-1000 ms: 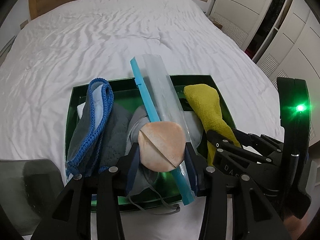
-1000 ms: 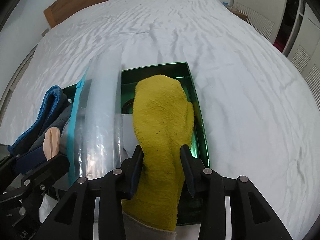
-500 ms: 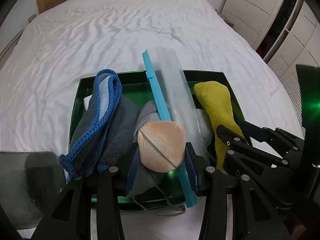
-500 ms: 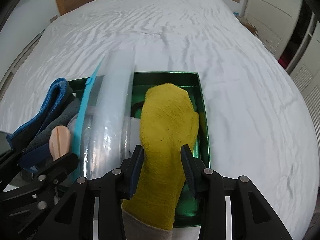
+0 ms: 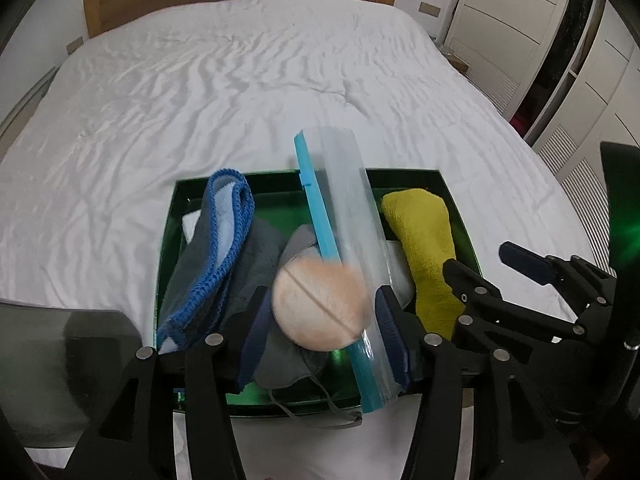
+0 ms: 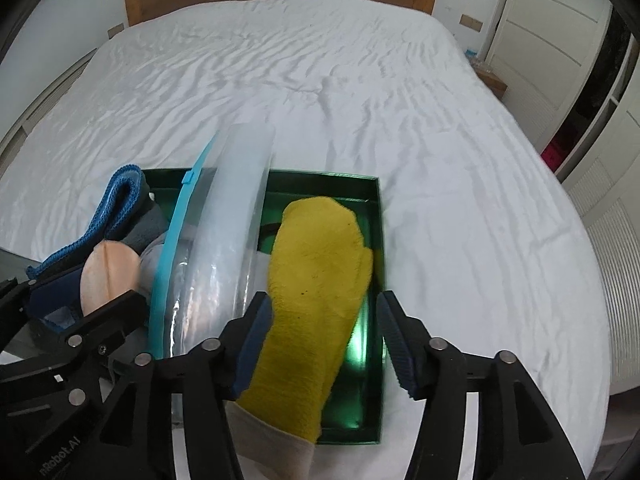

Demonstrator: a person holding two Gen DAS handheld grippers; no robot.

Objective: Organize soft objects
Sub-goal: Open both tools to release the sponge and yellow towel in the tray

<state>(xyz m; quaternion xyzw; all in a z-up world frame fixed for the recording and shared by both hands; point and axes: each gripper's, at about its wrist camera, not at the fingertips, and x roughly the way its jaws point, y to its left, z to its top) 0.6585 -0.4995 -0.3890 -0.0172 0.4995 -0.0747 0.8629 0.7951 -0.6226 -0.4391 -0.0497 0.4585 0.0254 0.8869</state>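
Left wrist view: the left claw (image 5: 320, 316) has just been opening around a round peach sponge (image 5: 320, 308), which sits blurred between the spread pads, no longer pinched. A clear zip bag (image 5: 352, 220) leans ahead over the green tray (image 5: 452, 196); a blue-edged cloth (image 5: 228, 236) lies ahead to its left.

Right wrist view: the right claw (image 6: 324, 332) has just been opening; the yellow sock (image 6: 320, 272) lies between its parted pads, the right pad clear of it. Risk: the sock's cuff overhangs the near rim and may slide out.

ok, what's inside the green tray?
Green tray holds a blue-edged grey cloth, peach puff, zip bag and yellow sock. White items underneath are mostly covered.
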